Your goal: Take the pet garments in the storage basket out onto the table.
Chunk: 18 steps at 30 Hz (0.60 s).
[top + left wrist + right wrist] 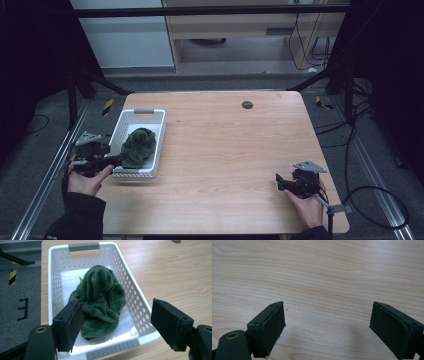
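Green plush cloth (pixel 101 302) sits bunched in the white perforated plastic basket (pixel 140 307); left gripper (pixel 116 322) fingers gape, seemingly ungrasped; right gripper (pixel 327 327) open, idle.

The white basket (pixel 159 136) stands at the table's (pixel 240 150) left edge, its long walls running front to back. A crumpled green cloth (pixel 138 146) fills its middle and near half; only the far end of the floor by the handle cutout is free. The left gripper (pixel 116 161), jaws spread wide, sits at the basket's near rim. The right gripper (pixel 280 181), jaws also apart, occupies the front right corner. Between basket and right gripper the tabletop is bare; a small dark disc (pixel 247 105) lies near the far edge
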Available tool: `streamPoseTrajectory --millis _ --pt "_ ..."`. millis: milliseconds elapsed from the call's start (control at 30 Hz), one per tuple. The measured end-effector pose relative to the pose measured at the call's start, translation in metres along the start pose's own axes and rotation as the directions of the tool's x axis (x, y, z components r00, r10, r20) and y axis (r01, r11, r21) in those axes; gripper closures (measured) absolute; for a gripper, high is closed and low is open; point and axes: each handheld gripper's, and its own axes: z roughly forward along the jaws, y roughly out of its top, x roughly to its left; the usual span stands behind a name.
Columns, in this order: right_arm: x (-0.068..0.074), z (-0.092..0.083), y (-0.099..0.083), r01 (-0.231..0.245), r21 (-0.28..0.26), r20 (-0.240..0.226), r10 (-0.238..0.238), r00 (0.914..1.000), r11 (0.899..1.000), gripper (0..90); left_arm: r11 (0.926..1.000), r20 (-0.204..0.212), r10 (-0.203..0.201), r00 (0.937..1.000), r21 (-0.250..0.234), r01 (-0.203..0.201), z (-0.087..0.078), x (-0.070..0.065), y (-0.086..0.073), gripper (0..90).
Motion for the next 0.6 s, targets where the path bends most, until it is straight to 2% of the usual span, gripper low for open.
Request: streamPoseTrajectory --millis 100,367,600 --pt "0.0 0.0 0.0 0.001 0.002 0.001 -0.001 1.0 1.0 12.6 0.9994 -0.02 0.023 0.9995 0.025 -0.023 0.004 0.002 0.007 24.8" --pt "0.001 0.0 0.0 -0.001 0.003 0.0 0.001 1.0 1.0 12.6 0.9971 0.0 0.042 0.9991 0.065 -0.041 0.018 0.01 0.027 24.8" --pt "0.001 0.002 0.0 0.007 0.013 -0.003 -0.007 1.0 1.0 12.3 0.9902 -0.01 0.086 0.9962 0.111 -0.085 0.031 0.011 0.042 24.8"
